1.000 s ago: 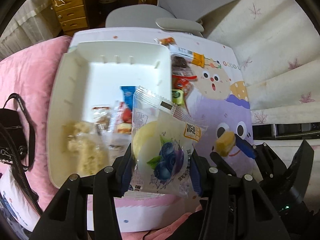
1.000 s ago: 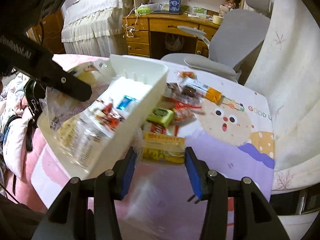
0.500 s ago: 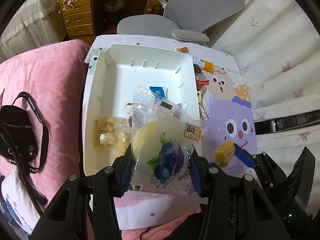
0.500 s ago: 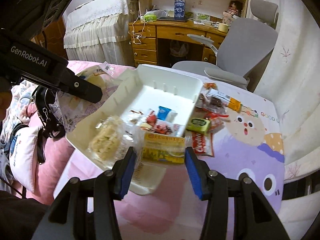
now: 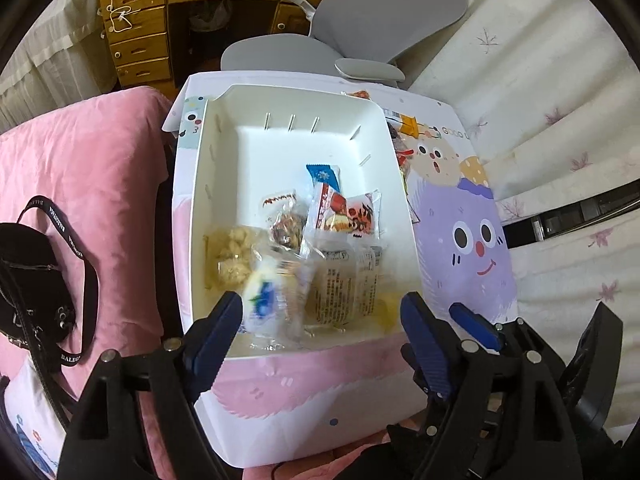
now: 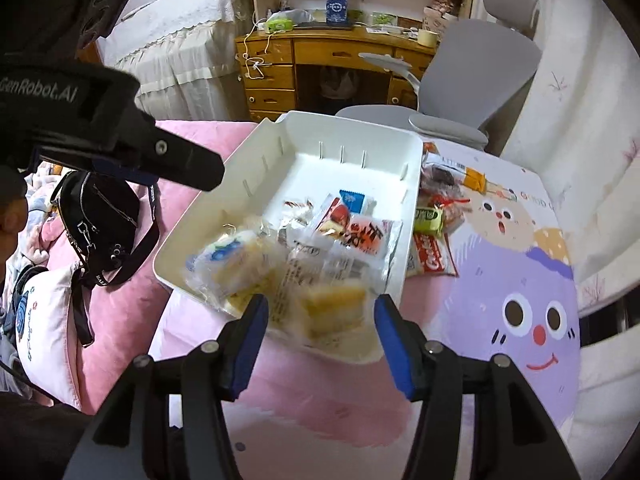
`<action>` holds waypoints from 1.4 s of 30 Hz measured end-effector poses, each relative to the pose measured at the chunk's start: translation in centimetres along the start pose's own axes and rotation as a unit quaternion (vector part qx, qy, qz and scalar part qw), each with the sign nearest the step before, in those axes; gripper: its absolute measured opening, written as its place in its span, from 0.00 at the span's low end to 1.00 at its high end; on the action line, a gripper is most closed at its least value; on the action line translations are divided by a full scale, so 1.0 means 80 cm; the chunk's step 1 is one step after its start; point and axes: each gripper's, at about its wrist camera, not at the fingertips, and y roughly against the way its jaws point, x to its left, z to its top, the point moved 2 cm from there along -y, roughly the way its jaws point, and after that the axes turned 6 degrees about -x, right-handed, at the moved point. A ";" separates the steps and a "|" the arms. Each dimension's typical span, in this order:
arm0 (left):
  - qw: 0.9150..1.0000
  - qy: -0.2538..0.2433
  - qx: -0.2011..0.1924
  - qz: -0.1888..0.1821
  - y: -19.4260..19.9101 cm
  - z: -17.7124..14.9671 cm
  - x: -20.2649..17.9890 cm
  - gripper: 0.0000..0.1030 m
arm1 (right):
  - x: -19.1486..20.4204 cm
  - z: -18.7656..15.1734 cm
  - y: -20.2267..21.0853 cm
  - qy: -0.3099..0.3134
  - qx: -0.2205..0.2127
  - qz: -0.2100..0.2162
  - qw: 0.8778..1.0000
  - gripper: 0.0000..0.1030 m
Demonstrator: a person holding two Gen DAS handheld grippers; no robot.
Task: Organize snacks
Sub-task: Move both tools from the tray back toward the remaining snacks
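White plastic bin [image 5: 224, 184] on the tabletop [image 5: 460, 240] receives my two drops: left hand-held gripper [image 5: 320, 316] has just opened, releasing the blueberry pack [image 5: 266, 300]; right hand-held gripper [image 6: 318, 320] has just been opening over the yellow cake pack [image 6: 332, 304]. Next, I fetch loose snacks [image 6: 434, 220] beside the bin.

A small white table with a cartoon-printed top [image 5: 460, 256] carries everything, its surface showing a purple smiling creature, pink clouds and a beige spotted figure. Directly on it sits a white rectangular plastic bin with slotted walls [image 5: 288, 112], over the table's left half. Just right of the bin, touching its wall, lies a loose heap of wrapped snacks: a red and white packet [image 6: 434, 256], a green wrapped bar [image 6: 428, 219], a clear bag with dark pieces [image 6: 438, 178] and an orange-ended sachet [image 6: 474, 179]. Beyond the bin's far right corner lies what may be a small orange wrapper [image 5: 360, 94], too blurred to be sure.
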 end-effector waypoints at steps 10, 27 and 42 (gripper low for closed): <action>0.999 0.016 -0.020 0.018 0.013 -0.017 -0.012 0.78 | -0.016 -0.006 0.011 -0.028 -0.009 0.016 0.999 0.54; 0.994 0.103 -0.030 0.036 -0.038 -0.075 -0.136 0.78 | -0.162 -0.047 0.041 -0.024 0.007 0.049 0.998 0.54; 0.975 0.203 -0.081 0.044 -0.099 -0.114 -0.213 0.78 | -0.283 -0.059 0.025 0.032 0.019 0.067 0.997 0.54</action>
